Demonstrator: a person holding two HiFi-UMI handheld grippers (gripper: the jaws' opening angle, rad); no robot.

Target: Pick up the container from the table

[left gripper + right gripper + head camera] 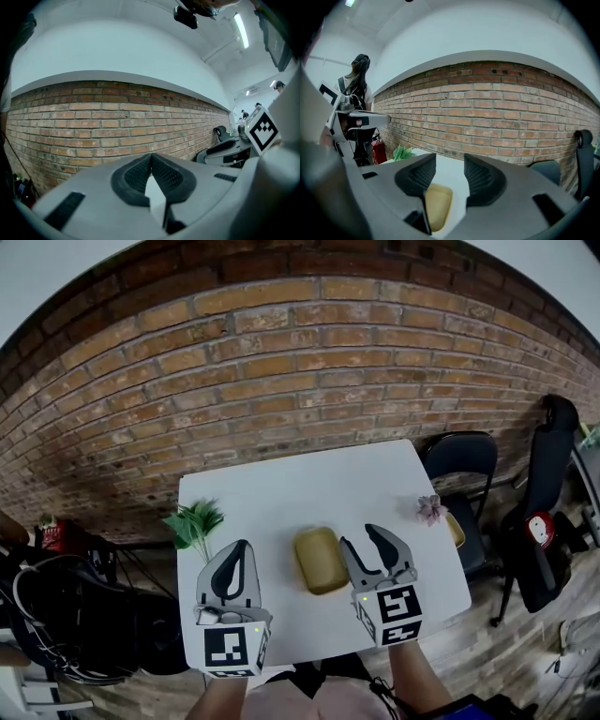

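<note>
Yellow container [321,560] on the white bench [309,488], long axis running away from the person, just left of the right claw [359,536], which has its jaws apart and empty and is the nearer one. The left claw [243,547] has its jaws together and is farther off.

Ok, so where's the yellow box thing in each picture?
Head view: the yellow container sits low in the middle, on the white table.
Left gripper view: not in it.
Right gripper view: the yellow container is near the bottom, a bit left of the middle.
Shared landmark: the brick wall is behind everything in all three.
</note>
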